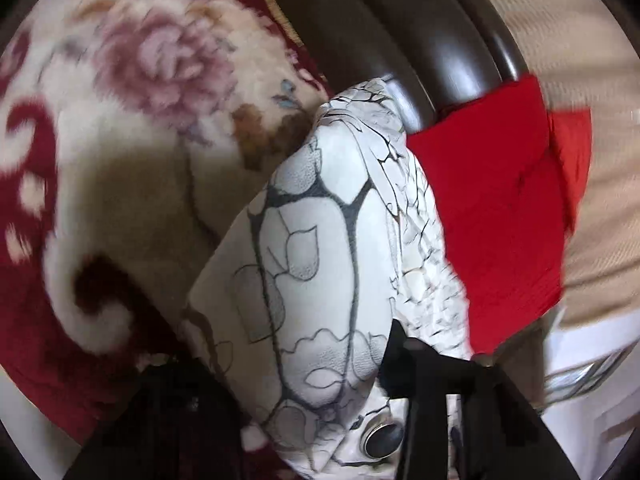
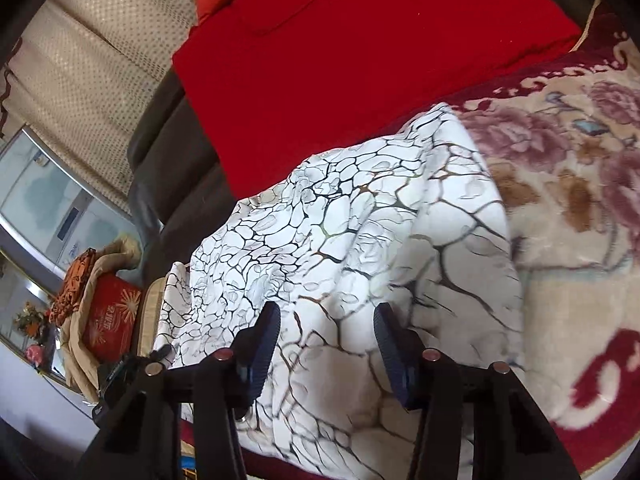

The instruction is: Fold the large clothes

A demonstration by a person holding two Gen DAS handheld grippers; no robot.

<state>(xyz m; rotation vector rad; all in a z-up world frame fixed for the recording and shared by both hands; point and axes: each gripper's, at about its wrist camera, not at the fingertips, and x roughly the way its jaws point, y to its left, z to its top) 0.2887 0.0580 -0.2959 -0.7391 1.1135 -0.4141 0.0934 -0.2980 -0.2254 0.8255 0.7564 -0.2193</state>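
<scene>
Left wrist: left gripper point(image 1: 320, 412) clamped on bunched garment point(image 1: 320, 248) over blanket point(image 1: 120, 140) | Right wrist: right gripper point(image 2: 326, 344) agape, empty, above garment point(image 2: 340, 240) | Advice: regrip edge squarely, keep tension.

Two hand-held grippers, black frames with dark blue finger pads

The right gripper point(image 2: 326, 344) had a matt black, angular frame whose struts spread outward toward the lens, with rectangular cut-outs in the lower members. Each of its fingers point(image 2: 262, 350) carried a dark navy pad with a fine ribbed face and a rounded tip. Small round silvery-pink studs sat on top of the frame, two on each side of the gap. The left gripper point(image 1: 392, 392) appeared in its own view only in part: black, sharp-edged finger pieces and broad black struts at the bottom, blurred, with a small pale stud on the right-hand strut. No hand or sleeve showed in either view.
</scene>
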